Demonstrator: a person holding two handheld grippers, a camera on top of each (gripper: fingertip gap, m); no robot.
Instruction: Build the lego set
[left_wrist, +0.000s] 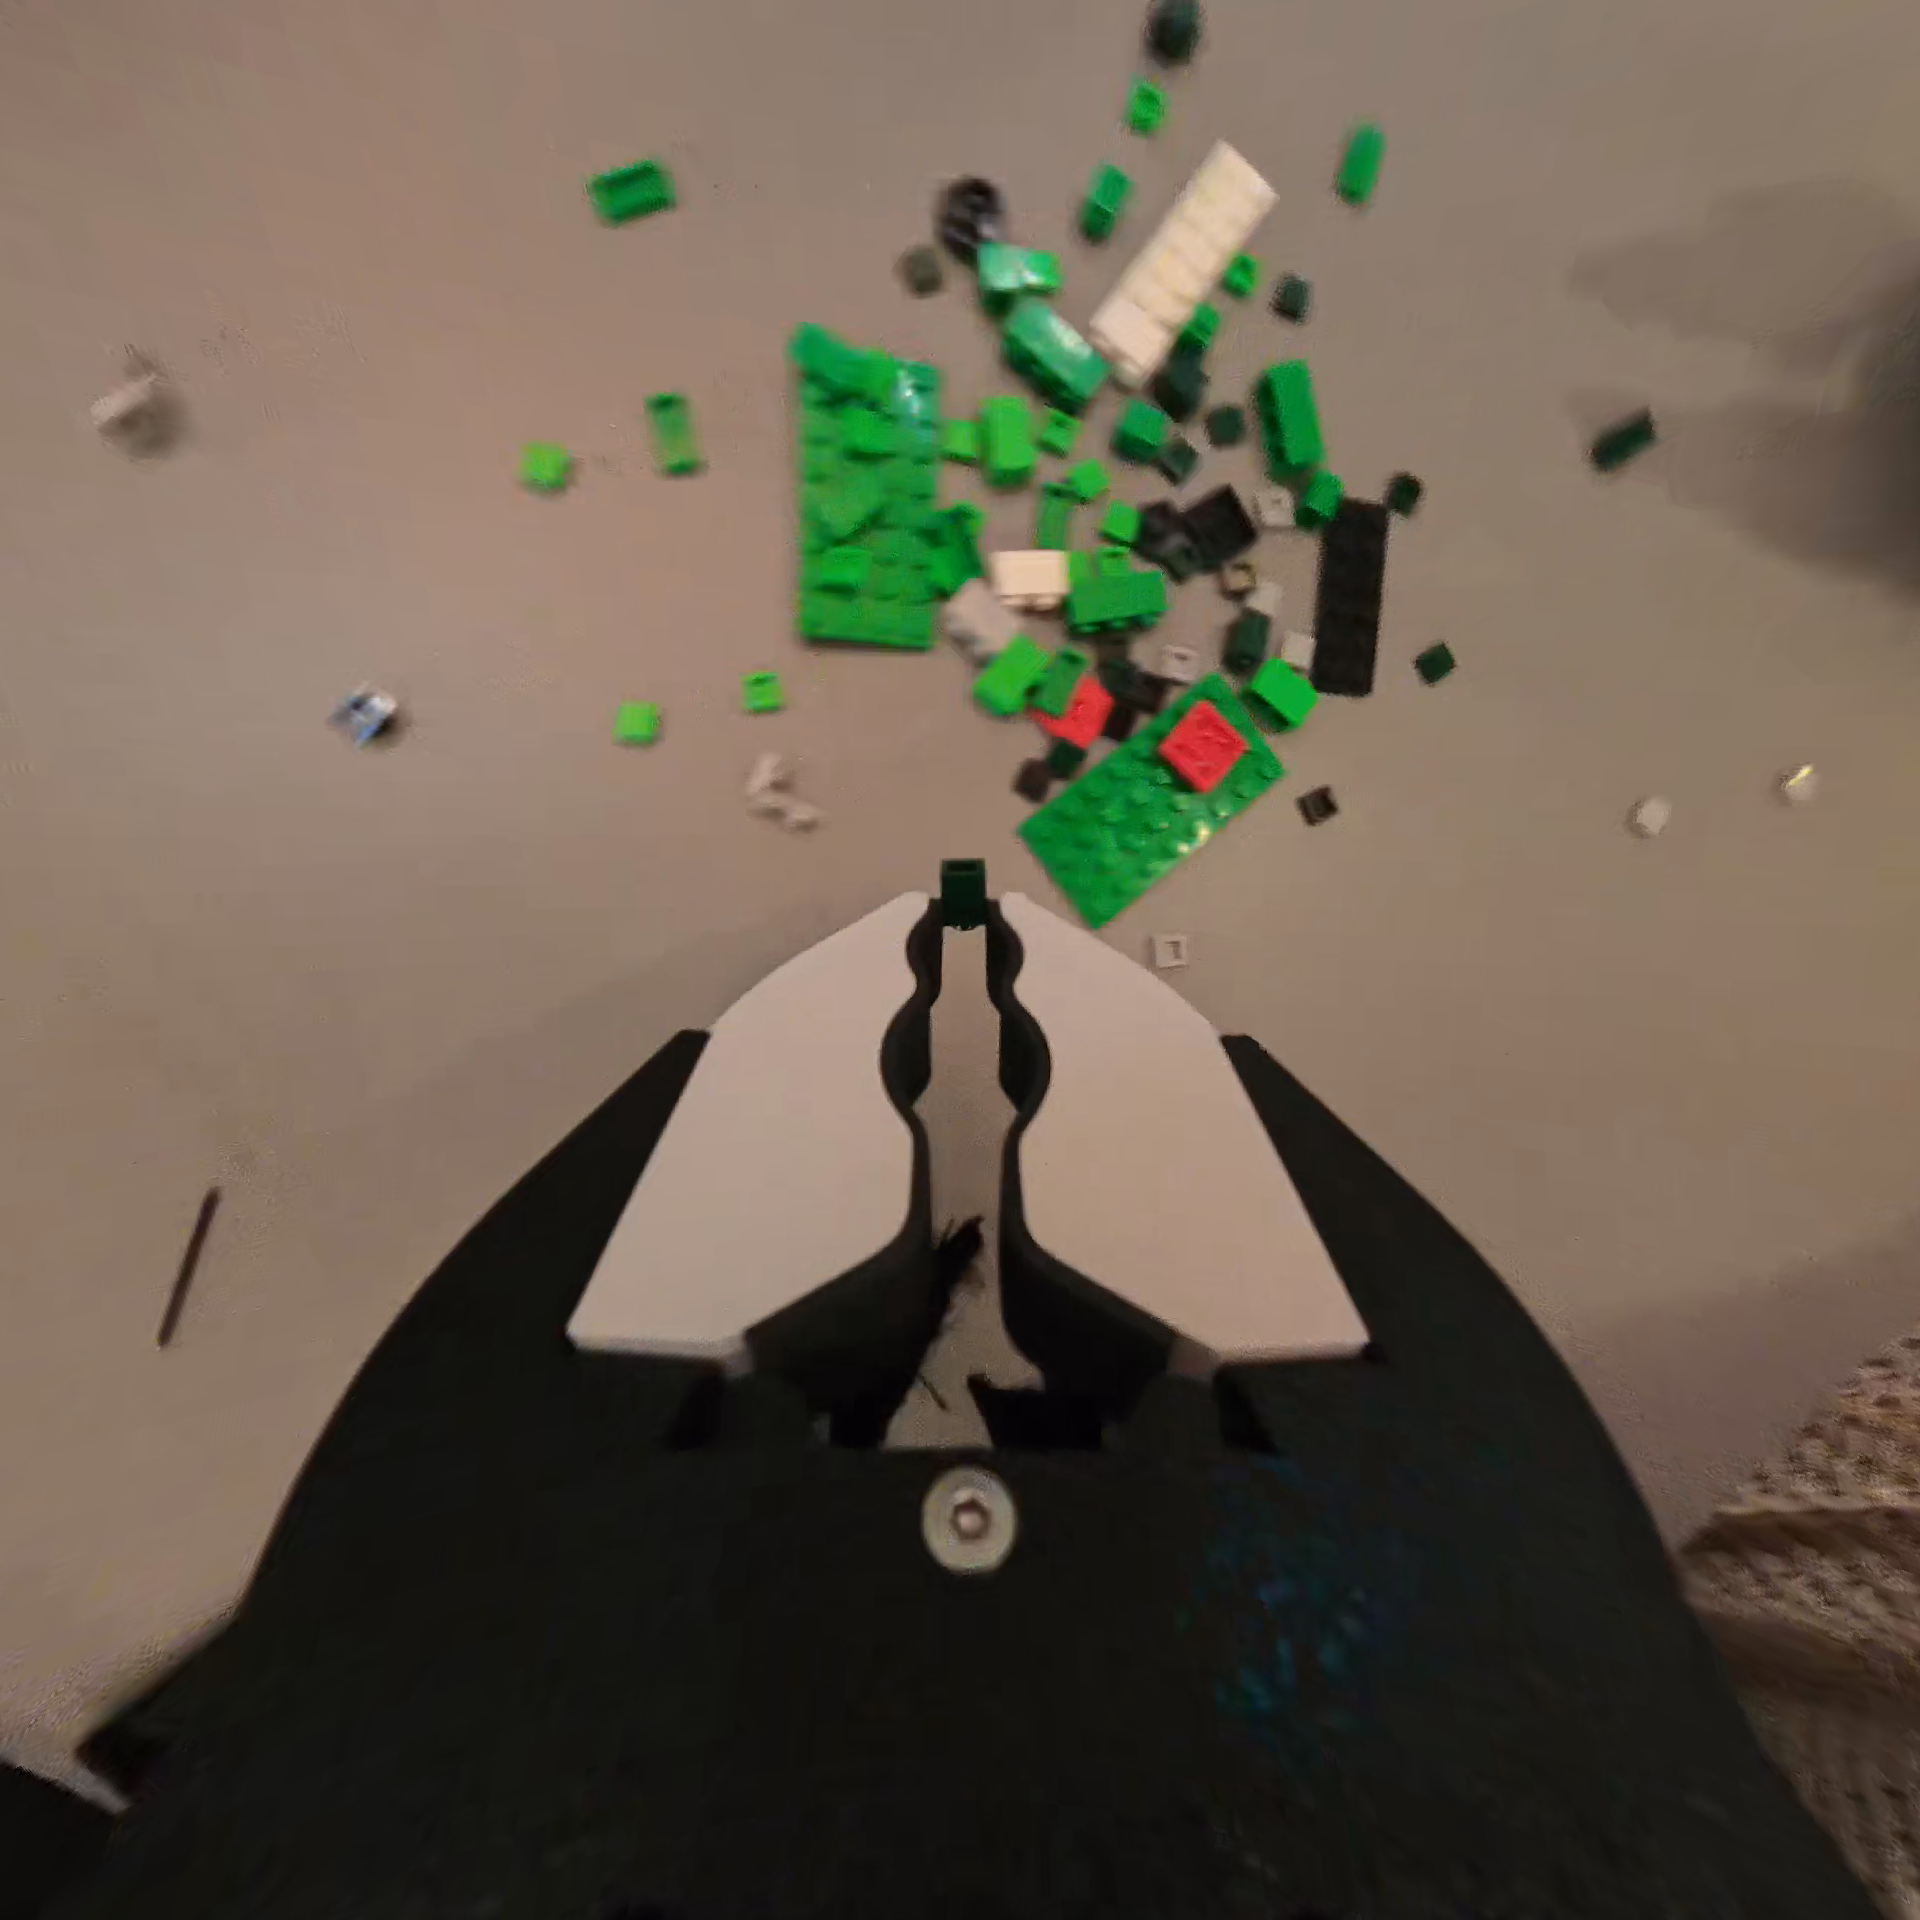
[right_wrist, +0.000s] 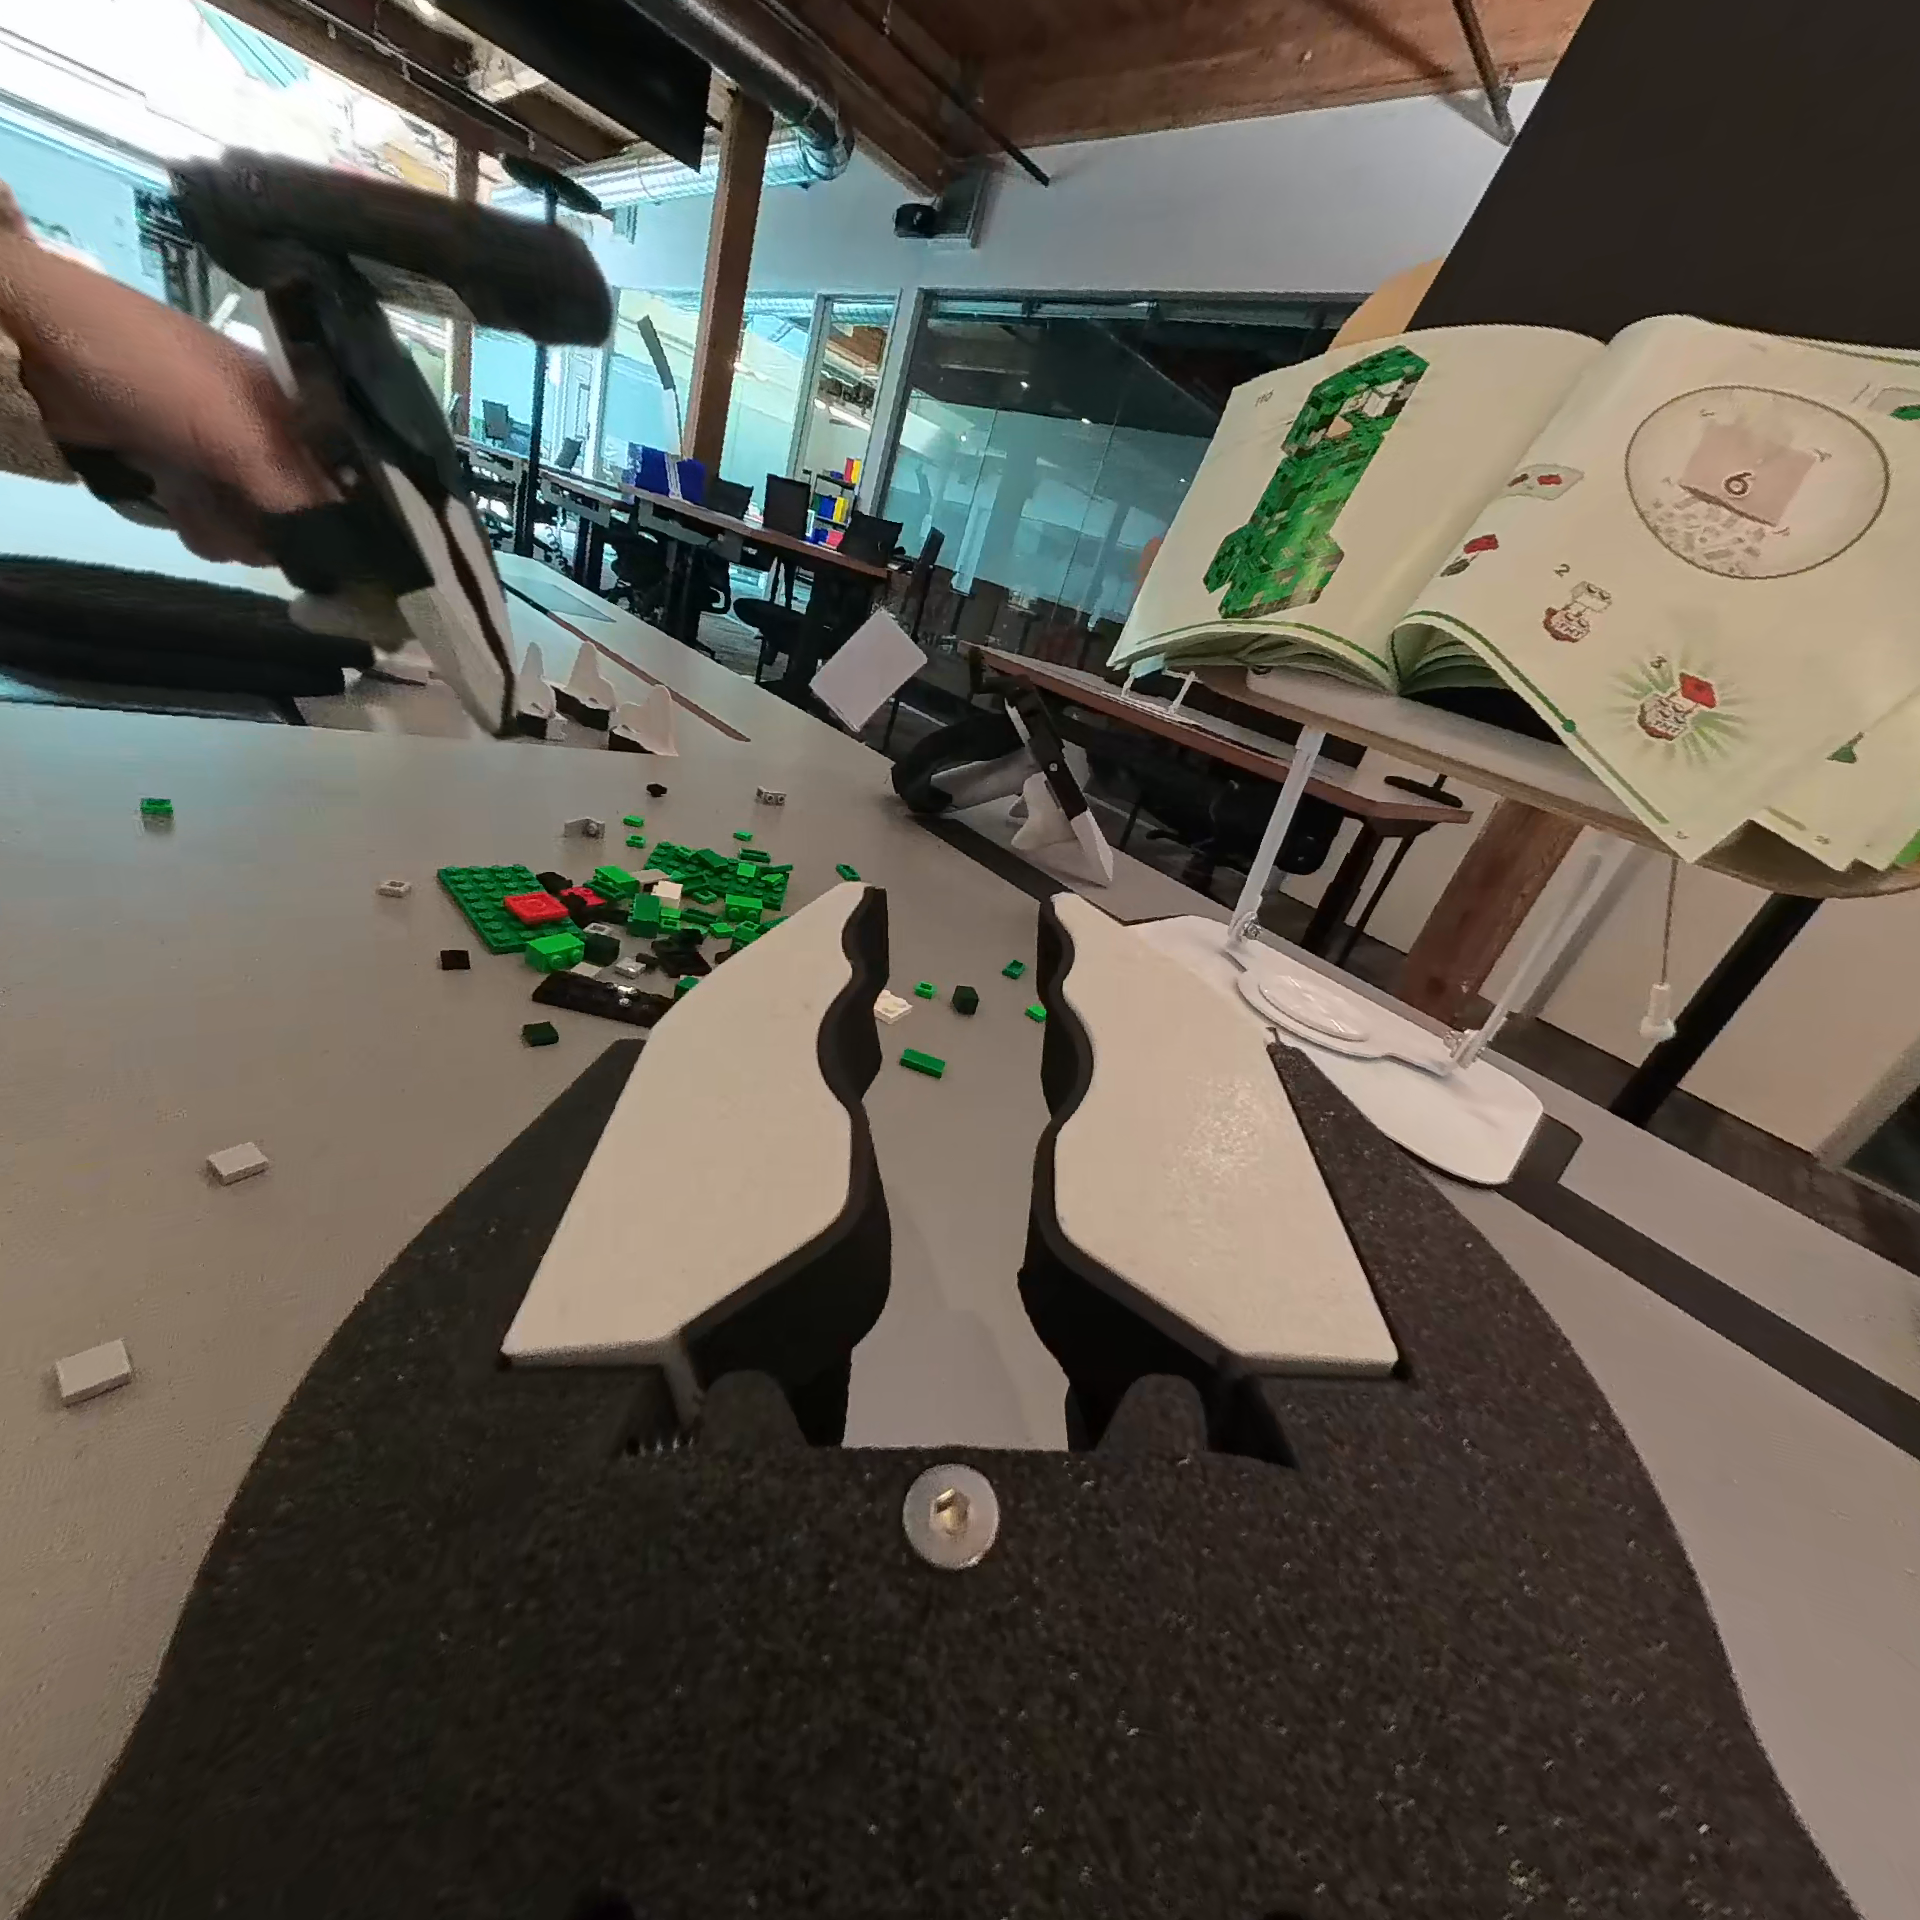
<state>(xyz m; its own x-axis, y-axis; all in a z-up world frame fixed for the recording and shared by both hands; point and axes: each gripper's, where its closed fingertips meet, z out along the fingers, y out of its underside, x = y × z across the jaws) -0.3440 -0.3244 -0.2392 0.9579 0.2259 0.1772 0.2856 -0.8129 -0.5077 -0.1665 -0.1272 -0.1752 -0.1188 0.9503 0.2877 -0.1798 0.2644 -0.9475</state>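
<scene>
Left wrist view: left gripper (left_wrist: 961, 902) pinches a small dark green brick (left_wrist: 961, 891) at its fingertips, held above the grey table (left_wrist: 364, 987). Landmark: the green studded plate (left_wrist: 1132, 821) lying just ahead and to the right of the tips. A red tile (left_wrist: 1203, 745) sits on its far end; a second red piece (left_wrist: 1081, 712) lies just beside its far left corner. Beyond it, a larger green plate (left_wrist: 868, 509) piled with small green pieces; a long black plate (left_wrist: 1349, 595) off its far right end; a white plate (left_wrist: 1184, 260) farthest out. Loose green, black and grey bits scattered all round. Picture blurred.

Right wrist view: right gripper (right_wrist: 961, 940) spread wide, nothing between the fingers, low over the table (right_wrist: 208, 1039). The green studded plate (right_wrist: 488, 899) with its red tile (right_wrist: 536, 907) lies ahead and left of it, in the brick heap. Above and left of that plate, the left gripper (right_wrist: 506, 717) in a person's hand (right_wrist: 156, 436), tips pointing down. Far right of the plate, an open instruction booklet (right_wrist: 1558, 540) on a white stand (right_wrist: 1382, 1070).
</scene>
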